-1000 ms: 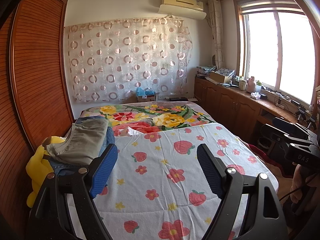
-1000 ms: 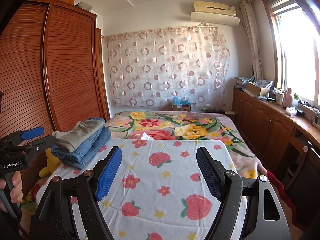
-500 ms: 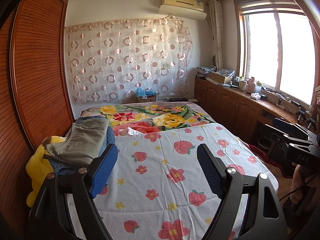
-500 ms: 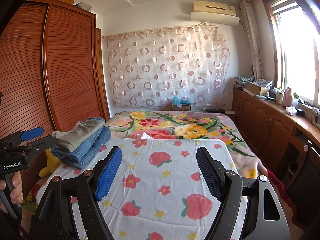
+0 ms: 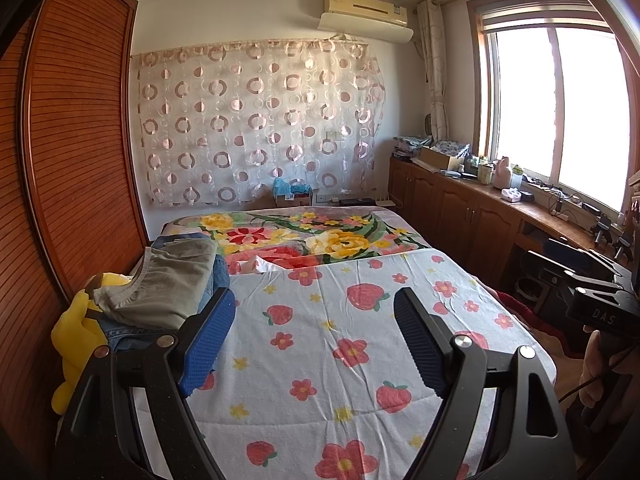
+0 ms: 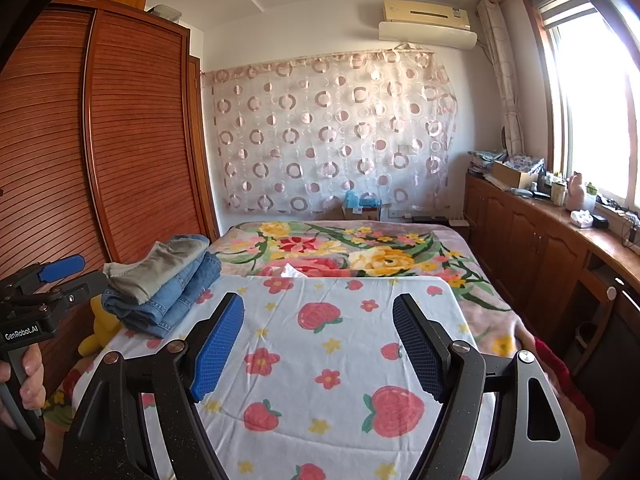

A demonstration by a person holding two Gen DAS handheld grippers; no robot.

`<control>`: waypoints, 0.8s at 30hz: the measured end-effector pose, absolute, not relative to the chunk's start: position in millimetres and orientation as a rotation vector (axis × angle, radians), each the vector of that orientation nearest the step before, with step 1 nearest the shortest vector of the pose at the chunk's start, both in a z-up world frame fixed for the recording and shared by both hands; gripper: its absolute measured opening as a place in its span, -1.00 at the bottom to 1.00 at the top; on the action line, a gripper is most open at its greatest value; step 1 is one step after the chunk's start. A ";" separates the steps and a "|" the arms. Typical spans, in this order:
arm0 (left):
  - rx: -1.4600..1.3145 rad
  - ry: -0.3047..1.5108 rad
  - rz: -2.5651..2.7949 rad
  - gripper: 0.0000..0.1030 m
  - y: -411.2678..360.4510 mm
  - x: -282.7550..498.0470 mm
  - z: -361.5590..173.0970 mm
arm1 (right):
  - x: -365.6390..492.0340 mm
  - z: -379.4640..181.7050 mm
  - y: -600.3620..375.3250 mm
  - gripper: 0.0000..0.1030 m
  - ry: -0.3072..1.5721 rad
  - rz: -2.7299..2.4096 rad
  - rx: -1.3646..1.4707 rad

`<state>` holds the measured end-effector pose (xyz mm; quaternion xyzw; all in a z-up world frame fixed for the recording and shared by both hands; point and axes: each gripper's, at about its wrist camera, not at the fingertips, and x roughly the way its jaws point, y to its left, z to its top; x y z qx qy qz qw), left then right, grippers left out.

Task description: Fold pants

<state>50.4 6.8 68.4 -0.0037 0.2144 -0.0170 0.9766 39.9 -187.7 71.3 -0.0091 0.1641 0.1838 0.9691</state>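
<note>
Your left gripper (image 5: 314, 338): fingers spread, nothing between them. Your right gripper (image 6: 318, 342): fingers spread, likewise empty. Folded pants (image 6: 160, 280): stacked at ten o'clock on the bed (image 6: 340, 344), grey pair atop denim, beside the wardrobe (image 6: 132, 140). Yellow plush toy (image 5: 76, 340): just left of the stack.

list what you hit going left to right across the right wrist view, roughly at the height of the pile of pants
black left gripper held in a hand → stack of folded pants, grey-green pair on blue jeans → white strawberry-print sheet → floral blanket → brown wooden cabinets
</note>
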 end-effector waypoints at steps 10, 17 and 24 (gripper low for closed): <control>-0.008 0.432 -0.035 0.60 7.5 50.2 67.3 | 39.9 71.1 -188.0 0.53 0.331 0.374 -0.017; -0.008 0.432 -0.035 0.59 7.7 50.0 66.5 | 38.8 69.3 -189.2 0.53 0.328 0.374 -0.018; -0.007 0.431 -0.035 0.60 8.0 49.9 65.8 | 38.8 69.2 -189.5 0.53 0.328 0.375 -0.019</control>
